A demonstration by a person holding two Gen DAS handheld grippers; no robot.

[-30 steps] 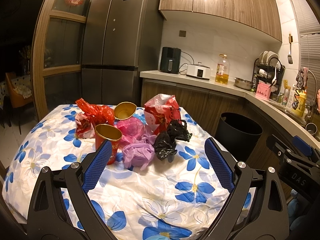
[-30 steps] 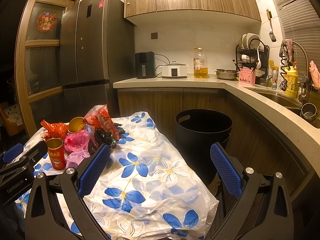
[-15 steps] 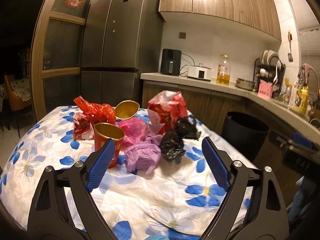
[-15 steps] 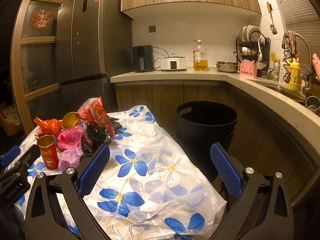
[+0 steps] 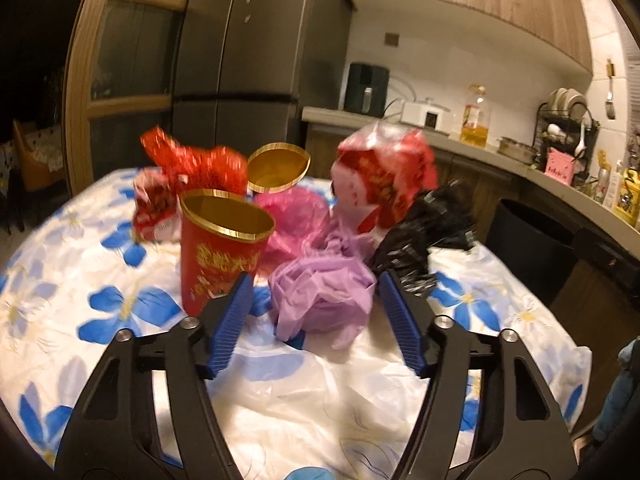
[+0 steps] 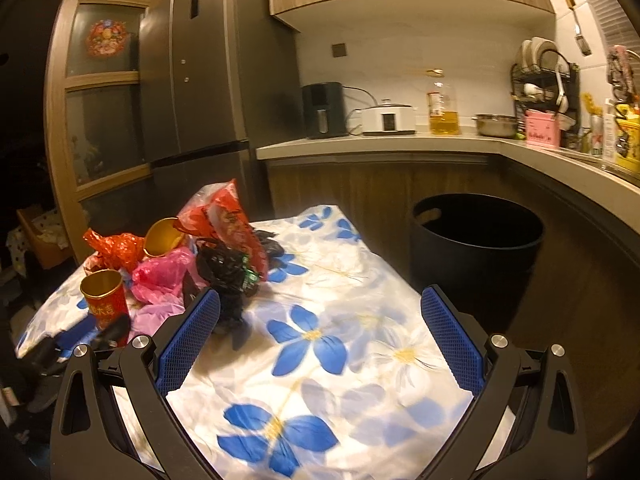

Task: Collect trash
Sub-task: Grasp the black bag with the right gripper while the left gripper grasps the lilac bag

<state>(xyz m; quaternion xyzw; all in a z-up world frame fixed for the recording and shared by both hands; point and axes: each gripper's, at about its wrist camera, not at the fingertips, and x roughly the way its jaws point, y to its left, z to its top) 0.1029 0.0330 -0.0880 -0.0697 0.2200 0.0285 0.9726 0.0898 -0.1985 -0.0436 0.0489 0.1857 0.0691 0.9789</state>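
Note:
A heap of trash lies on the flowered tablecloth (image 5: 120, 304): a crumpled lilac bag (image 5: 324, 296), a black bag (image 5: 420, 240), a pink bag (image 5: 296, 220), a red-and-white bag (image 5: 384, 176), a red foil wrapper (image 5: 192, 164), an upright red cup (image 5: 220, 256) and a tipped gold-lined cup (image 5: 278, 168). My left gripper (image 5: 316, 286) is open, its fingers either side of the lilac bag, just short of it. My right gripper (image 6: 320, 308) is open and empty above the cloth (image 6: 312, 360), right of the heap; the black bag (image 6: 224, 272) is by its left finger.
A black trash bin (image 6: 476, 248) stands on the floor past the table's right side, also in the left wrist view (image 5: 532, 248). A kitchen counter (image 6: 400, 144) with appliances runs behind. A tall fridge (image 6: 216, 80) stands at the back left.
My left gripper has moved forward and down toward the trash heap, so the lilac bag now sits between its fingertips. My right gripper has drifted slightly left toward the heap. Both stay open.

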